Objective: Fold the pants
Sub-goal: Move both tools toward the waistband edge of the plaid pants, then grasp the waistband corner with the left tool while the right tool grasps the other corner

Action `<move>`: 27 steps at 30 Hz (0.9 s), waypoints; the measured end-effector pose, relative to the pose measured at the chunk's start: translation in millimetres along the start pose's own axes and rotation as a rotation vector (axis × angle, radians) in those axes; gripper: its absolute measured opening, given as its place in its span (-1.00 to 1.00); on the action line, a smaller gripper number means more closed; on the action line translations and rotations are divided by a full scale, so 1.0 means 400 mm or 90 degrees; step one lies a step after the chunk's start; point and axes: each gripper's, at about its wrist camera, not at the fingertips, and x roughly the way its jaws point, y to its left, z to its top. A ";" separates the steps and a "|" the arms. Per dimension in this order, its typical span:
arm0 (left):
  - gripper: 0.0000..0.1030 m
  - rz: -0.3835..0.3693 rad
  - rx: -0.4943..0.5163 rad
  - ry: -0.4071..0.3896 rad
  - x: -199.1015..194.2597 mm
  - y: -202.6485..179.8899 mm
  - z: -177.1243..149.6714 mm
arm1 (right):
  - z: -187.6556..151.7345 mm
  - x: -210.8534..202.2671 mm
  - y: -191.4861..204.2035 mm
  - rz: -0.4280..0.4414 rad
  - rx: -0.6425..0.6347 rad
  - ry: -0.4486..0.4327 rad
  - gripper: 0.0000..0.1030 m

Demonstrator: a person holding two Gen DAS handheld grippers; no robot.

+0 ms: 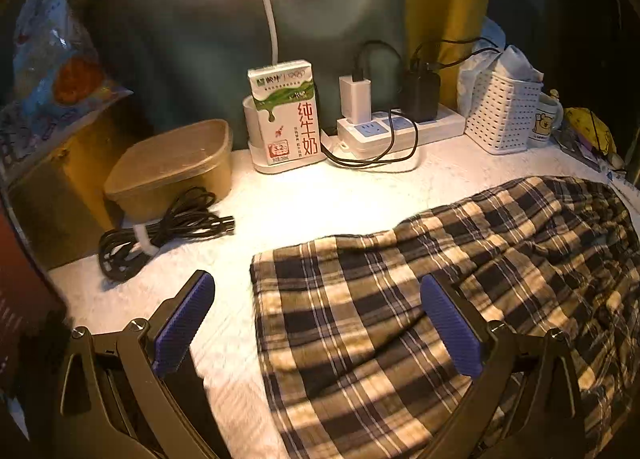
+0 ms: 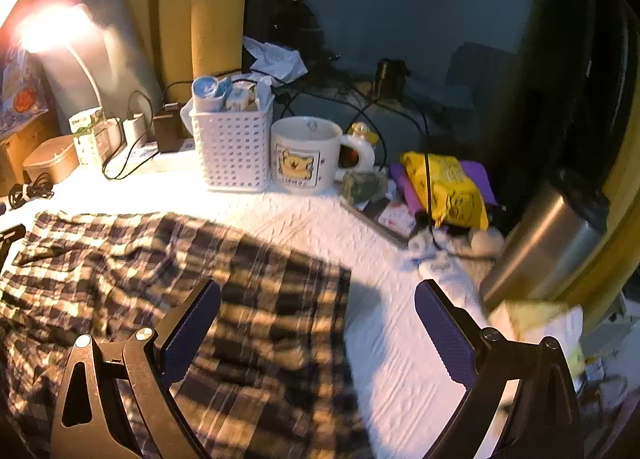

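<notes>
Plaid pants [image 1: 460,283] in black, tan and white lie rumpled on the white desk top [image 1: 288,211]. In the left wrist view they fill the right and lower part. My left gripper [image 1: 316,291] hovers open over their left hem edge, one blue pad [image 1: 184,323] over bare desk, the other over the cloth. The right wrist view shows the same pants [image 2: 160,279] at left and centre. My right gripper [image 2: 318,299] is open above their right edge, holding nothing, its right pad [image 2: 444,335] over the white surface [image 2: 392,339].
Along the back stand a brown lidded box [image 1: 176,167], a milk carton [image 1: 286,111], a power strip [image 1: 400,127] with chargers, a white basket [image 2: 232,147] and a bear mug [image 2: 308,155]. A coiled black cable [image 1: 160,231] lies left. A steel flask [image 2: 548,243] and yellow packet [image 2: 448,187] crowd the right.
</notes>
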 end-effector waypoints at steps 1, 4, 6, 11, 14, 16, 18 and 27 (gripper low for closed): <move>0.97 -0.013 -0.006 0.007 0.012 0.007 0.006 | 0.008 0.015 -0.007 0.010 0.001 0.004 0.91; 0.97 -0.034 -0.037 0.027 0.045 0.034 0.017 | 0.025 0.079 -0.029 0.045 0.031 0.037 0.91; 0.97 -0.032 -0.043 0.040 0.066 0.045 0.021 | 0.029 0.122 -0.041 0.062 0.053 0.059 0.91; 0.96 -0.034 -0.046 0.089 0.126 0.058 0.008 | 0.021 0.204 -0.037 0.076 0.060 0.095 0.91; 0.76 -0.056 -0.048 0.121 0.156 0.050 -0.002 | 0.004 0.237 -0.032 0.087 0.061 0.120 0.91; 0.75 -0.054 -0.042 0.119 0.164 0.040 -0.012 | -0.008 0.249 -0.026 0.100 0.057 0.129 0.84; 0.69 -0.050 -0.029 0.116 0.163 0.029 -0.015 | -0.018 0.262 -0.019 0.110 0.048 0.144 0.67; -0.81 -0.063 0.001 0.089 0.118 -0.028 -0.027 | -0.033 0.264 0.005 0.068 0.020 0.124 -0.08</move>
